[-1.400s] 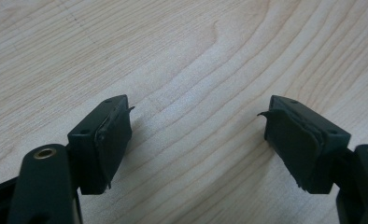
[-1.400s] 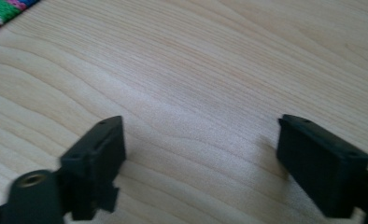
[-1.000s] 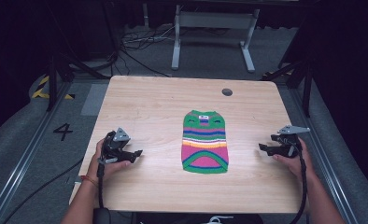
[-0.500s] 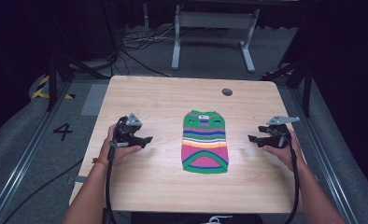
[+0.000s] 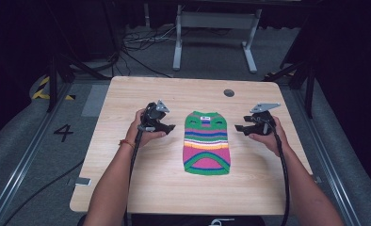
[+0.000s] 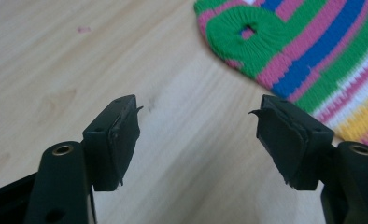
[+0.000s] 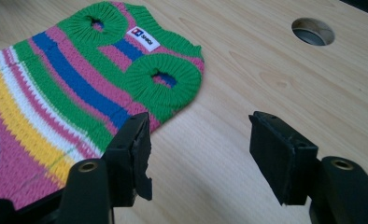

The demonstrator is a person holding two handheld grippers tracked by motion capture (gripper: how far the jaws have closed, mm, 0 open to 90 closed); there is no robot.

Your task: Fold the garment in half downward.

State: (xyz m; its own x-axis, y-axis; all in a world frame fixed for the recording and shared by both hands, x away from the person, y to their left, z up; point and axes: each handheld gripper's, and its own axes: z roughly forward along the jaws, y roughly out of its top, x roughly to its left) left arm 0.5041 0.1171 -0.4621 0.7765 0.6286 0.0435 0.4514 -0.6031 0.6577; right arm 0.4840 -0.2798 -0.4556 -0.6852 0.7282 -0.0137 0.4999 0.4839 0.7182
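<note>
A small striped knitted sweater (image 5: 206,142) in green, pink, blue, white and yellow lies flat in the middle of the wooden table (image 5: 127,99), collar end away from the person. My left gripper (image 5: 170,127) hovers just left of its upper part, jaws open and empty; the sweater (image 6: 313,51) shows beyond its right jaw. My right gripper (image 5: 238,128) is just right of the sweater's upper edge, open with nothing between the jaws. In the right gripper view the sweater (image 7: 70,88), with a white label (image 7: 143,38) and two green arm openings, lies ahead to the left.
A round cable hole (image 5: 229,92) sits in the table near the far right edge; the same hole (image 7: 313,31) appears in the right gripper view. A grey stand (image 5: 212,28) and floor cables lie beyond the table. Bare wood surrounds the sweater.
Both grippers have moved inward and forward toward the sweater's upper sides. The sweater has not moved.
</note>
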